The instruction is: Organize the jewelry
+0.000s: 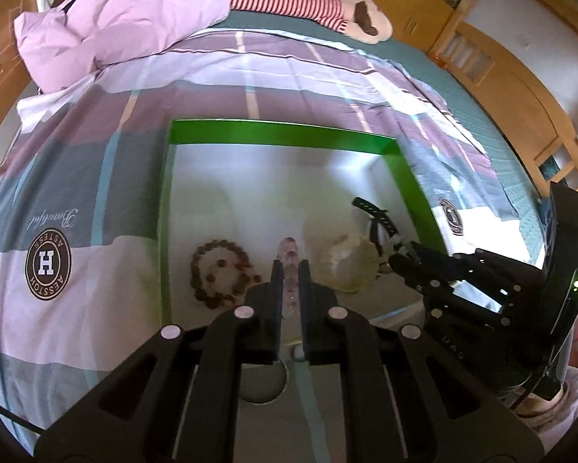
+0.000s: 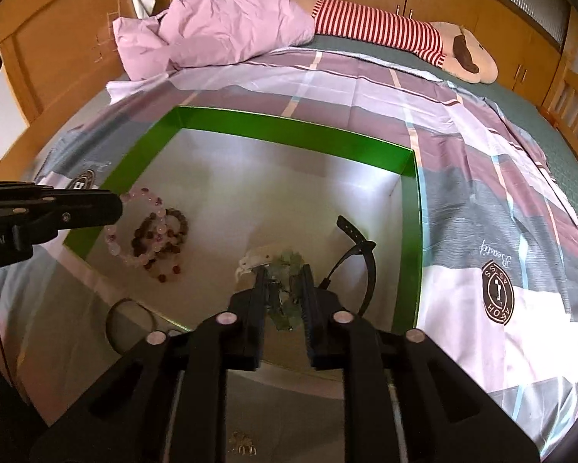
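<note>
Left tongs (image 1: 290, 270) pinch a pale pink translucent bead bracelet (image 2: 134, 227), lifted over the green-rimmed white box (image 1: 289, 133) on the bed; it hangs as a loop, long axis w/ the fingers. Right tongs (image 2: 283, 285), part-open, bracket a pale green stone-chip bracelet (image 2: 285, 266); whether pads press, can't tell. Step, as judged: pick-up, both sides. Next: carry each to its spot, release gently. Brown wooden bead bracelet (image 1: 219, 274) lies flat in box.

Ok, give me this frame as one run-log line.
left gripper: shut on pink bead bracelet | right gripper: fingers around pale green jewelry, grip unclear | brown bead bracelet: lying in green-rimmed box
</note>
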The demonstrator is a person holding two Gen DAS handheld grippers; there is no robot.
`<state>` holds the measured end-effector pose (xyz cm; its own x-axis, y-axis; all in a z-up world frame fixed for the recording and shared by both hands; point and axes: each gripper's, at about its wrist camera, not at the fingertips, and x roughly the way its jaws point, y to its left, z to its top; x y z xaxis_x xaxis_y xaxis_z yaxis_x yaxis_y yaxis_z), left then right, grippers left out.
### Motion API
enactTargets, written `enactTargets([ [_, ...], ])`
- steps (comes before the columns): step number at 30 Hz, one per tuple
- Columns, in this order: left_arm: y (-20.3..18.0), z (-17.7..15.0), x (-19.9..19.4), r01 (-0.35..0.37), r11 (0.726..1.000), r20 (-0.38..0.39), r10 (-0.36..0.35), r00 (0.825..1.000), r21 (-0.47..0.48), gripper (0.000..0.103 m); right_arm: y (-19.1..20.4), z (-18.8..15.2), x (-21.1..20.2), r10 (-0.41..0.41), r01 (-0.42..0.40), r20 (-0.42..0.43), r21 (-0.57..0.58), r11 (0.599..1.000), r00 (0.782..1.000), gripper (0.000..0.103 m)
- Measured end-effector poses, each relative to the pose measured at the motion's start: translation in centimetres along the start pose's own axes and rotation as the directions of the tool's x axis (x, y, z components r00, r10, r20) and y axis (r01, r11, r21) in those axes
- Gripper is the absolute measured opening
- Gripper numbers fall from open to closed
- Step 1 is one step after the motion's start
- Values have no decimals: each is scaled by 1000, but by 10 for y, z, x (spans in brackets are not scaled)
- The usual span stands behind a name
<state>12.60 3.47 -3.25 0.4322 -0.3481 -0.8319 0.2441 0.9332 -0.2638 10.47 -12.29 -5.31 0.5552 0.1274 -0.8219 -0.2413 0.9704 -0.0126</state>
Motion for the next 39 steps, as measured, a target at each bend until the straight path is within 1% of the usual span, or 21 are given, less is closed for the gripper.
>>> enactTargets([
  [1, 3, 0, 1, -9, 1000, 0, 9, 1000, -8, 16, -2, -1, -1, -5, 5, -2, 11, 1000, 1000, 51],
  [2, 5, -1, 1, -17, 1000, -4, 17, 1000, -17, 21, -4, -2, -4, -3, 3, 3, 21, 1000, 1000, 52],
  [3, 6, -2, 1, -23, 1000, -7, 22, 1000, -19, 21, -8, -4, -8, 3, -3, 13, 33, 999, 1000, 52],
  [6, 6, -6, -6, -15, 1000, -12, 14, 1000, -9, 24, -16, -15, -19, 45, -44, -7, 53, 998, 999, 52],
  [9, 0, -13, -18, 6, 1000, -9, -6, 1000, 16, 31, -16, -33, -27, 106, -104, -53, 35, 994, 993, 52],
  [10, -3, -16, -22, 15, 1000, -14, -15, 1000, 22, 33, -14, -39, -28, 111, -109, -64, 22, 994, 992, 52],
  [13, -14, -28, -28, 33, 998, -57, -30, 998, 46, 34, -8, -53, -24, 129, -130, -103, 1, 992, 986, 52],
  [15, -24, -39, -29, 51, 996, -83, -44, 996, 78, 34, -5, -58, -18, 111, -112, -112, -2, 994, 987, 52],
  [16, -28, -43, -28, 58, 994, -90, -50, 995, 95, 34, -5, -59, -15, 116, -116, -119, 3, 993, 986, 52],
  [18, -31, -51, -19, 43, 993, -121, -30, 992, 109, 34, -4, -60, -7, 121, -119, -132, 19, 993, 984, 52],
  [20, -25, -57, -4, 12, 996, -163, 3, 987, 91, 34, -1, -59, 0, 114, -112, -142, 22, 993, 983, 52],
  [22, -16, -58, 8, -24, 997, -183, 36, 982, 68, 34, 4, -57, 5, 112, -111, -146, 15, 994, 983, 52],
  [24, -6, -55, 20, -96, 993, -184, 106, 977, 62, 34, 9, -56, 10, 106, -107, -147, 2, 994, 983, 52],
  [25, -4, -53, 24, -117, 991, -182, 126, 975, 60, 34, 9, -55, 14, 105, -105, -157, 5, 994, 982, 52],
  [28, 1, -45, 29, -100, 995, -187, 103, 977, 27, 33, 7, -49, 22, 88, -87, -160, 12, 996, 983, 52],
  [31, 3, -39, 28, -100, 995, -156, 101, 983, 18, 34, 4, -40, 29, 71, -68, -144, 26, 997, 987, 52],
  [32, 7, -35, 28, -101, 995, -135, 100, 986, 2, 34, 2, -37, 30, 64, -60, -134, 38, 998, 989, 52],
  [34, 11, -32, 28, -104, 994, -119, 100, 988, -22, 35, -4, -32, 33, 27, -20, -106, 65, 998, 994, 52],
  [36, 12, -29, 33, -119, 992, -128, 113, 985, -37, 39, -9, -32, 34, -17, 26, -103, 85, 996, 994, 52],
  [37, 12, -32, 35, -135, 991, -143, 130, 981, -25, 42, -9, -34, 34, -19, 29, -111, 92, 995, 994, 53],
  [39, 7, -38, 35, -147, 989, -171, 145, 975, 4, 43, -7, -41, 30, 7, 4, -121, 86, 996, 993, 53],
])
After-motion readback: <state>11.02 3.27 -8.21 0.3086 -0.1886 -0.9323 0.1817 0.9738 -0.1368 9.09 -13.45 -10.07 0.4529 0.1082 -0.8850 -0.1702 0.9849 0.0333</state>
